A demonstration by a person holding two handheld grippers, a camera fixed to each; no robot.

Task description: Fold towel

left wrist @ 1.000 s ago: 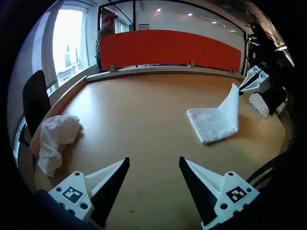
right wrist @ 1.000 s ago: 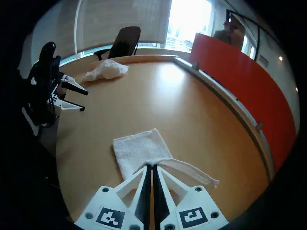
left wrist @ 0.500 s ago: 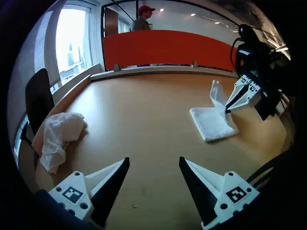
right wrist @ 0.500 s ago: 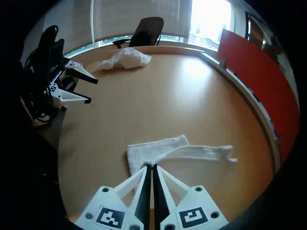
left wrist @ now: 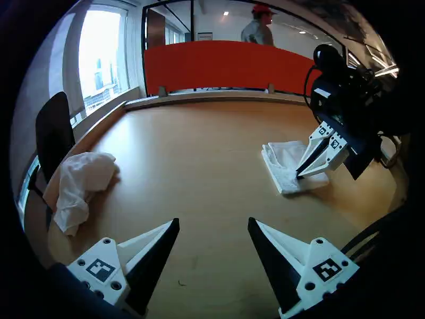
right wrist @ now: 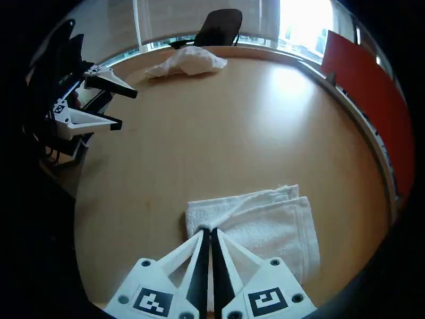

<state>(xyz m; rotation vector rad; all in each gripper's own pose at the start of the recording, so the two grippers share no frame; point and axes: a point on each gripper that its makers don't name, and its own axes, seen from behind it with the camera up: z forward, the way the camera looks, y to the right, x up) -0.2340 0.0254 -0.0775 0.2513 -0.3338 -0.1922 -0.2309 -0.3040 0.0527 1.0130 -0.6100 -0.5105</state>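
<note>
Here the right claw [right wrist: 211,234] is seen closed, its two fingers pressed together on the near corner of the white towel [right wrist: 265,228], which lies folded and flat on the desk [right wrist: 223,122], close to its edge. The left claw [left wrist: 212,223] is held wide open and empty above bare wood, well apart from the towel.

The towel is judged to be light, soft and limp. It will sag wherever it is not supported, and its terry pile should not slip between the fingers. A hold is best taken at a corner or along the open edge, with all layers pinched together so that none is left behind.

Half a second ago the upper layer was still held up in the air, trailing from the right claw. Now it has been laid down over the lower layer. A crumpled cloth [left wrist: 79,183] remains at the far side of the desk.
</note>
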